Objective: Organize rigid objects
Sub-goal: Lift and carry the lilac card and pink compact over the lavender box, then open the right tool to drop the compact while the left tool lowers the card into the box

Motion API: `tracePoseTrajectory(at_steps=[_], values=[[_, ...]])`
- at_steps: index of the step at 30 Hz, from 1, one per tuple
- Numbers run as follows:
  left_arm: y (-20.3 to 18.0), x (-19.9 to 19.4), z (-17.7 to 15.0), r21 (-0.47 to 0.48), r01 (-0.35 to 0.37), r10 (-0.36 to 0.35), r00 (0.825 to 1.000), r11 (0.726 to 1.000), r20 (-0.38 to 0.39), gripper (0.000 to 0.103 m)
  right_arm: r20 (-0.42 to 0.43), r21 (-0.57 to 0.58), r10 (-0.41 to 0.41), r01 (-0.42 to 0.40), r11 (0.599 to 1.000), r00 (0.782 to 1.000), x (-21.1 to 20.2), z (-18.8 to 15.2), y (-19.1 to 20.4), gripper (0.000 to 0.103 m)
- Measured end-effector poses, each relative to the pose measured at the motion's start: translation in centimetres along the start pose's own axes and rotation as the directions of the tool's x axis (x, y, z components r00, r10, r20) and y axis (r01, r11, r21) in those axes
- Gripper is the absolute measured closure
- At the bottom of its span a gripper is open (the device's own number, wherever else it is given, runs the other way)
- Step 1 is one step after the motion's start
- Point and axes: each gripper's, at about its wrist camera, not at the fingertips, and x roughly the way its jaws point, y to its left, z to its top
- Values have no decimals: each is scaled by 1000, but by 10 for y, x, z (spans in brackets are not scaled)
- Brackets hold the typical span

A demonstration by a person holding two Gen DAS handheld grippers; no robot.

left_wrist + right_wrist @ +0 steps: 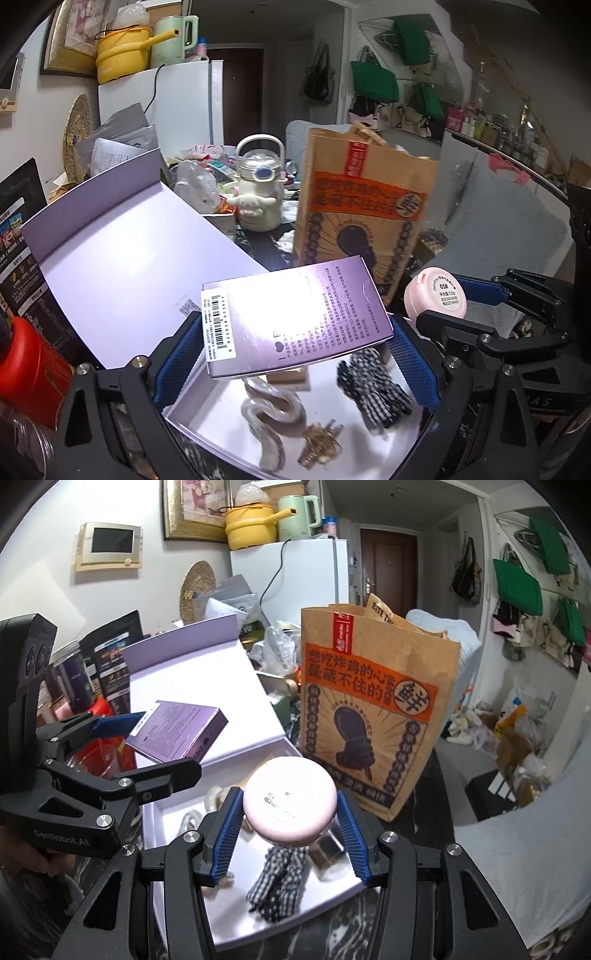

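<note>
My left gripper (295, 343) is shut on a flat purple carton (295, 314) with a barcode, held above the open lavender gift box (207, 417). In the right wrist view the purple carton (177, 734) hangs over the box's lid. My right gripper (290, 827) is shut on a round pink compact (290, 808), blue pads pressing both sides, over the gift box (177, 845). The pink compact (436, 297) shows at the right of the left wrist view. Inside the box lie a checked fabric piece (373, 387), a clear wavy clip (269, 417) and a gold clip (321, 443).
A tall brown paper bag (373, 716) stands just behind the box. A red tin (29, 365), dark snack pouches (107, 661) and a cream character kettle (258, 192) crowd the table. A white fridge (299, 579) stands behind, and a small metal cylinder (328, 853) lies in the box.
</note>
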Motion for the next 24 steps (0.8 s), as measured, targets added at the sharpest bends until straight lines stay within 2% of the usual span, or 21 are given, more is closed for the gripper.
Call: tracePoseTrajectory(at_steps=[3, 8, 12, 17, 21, 24], values=[[6, 10, 3, -15, -12, 12, 1000, 1000, -9, 6, -14, 14, 37, -36, 999, 999, 14, 7, -6, 52], [14, 24, 2, -50, -12, 10, 999, 999, -32, 6, -36, 24, 49, -48, 999, 998, 32, 13, -10, 52], [16, 35, -4, -62, -15, 11, 998, 998, -65, 6, -84, 44, 99, -95, 994, 992, 52, 11, -16, 52], [18, 45, -9, -65, -59, 54, 995, 996, -87, 6, -131, 75, 134, -125, 989, 982, 76, 3, -19, 52], [22, 53, -17, -88, -106, 94, 988, 990, -122, 6, -153, 121, 130, -112, 986, 980, 86, -4, -22, 52], [24, 58, -23, -101, -110, 95, 984, 989, -148, 6, -159, 154, 141, -116, 981, 977, 86, -7, -24, 52]])
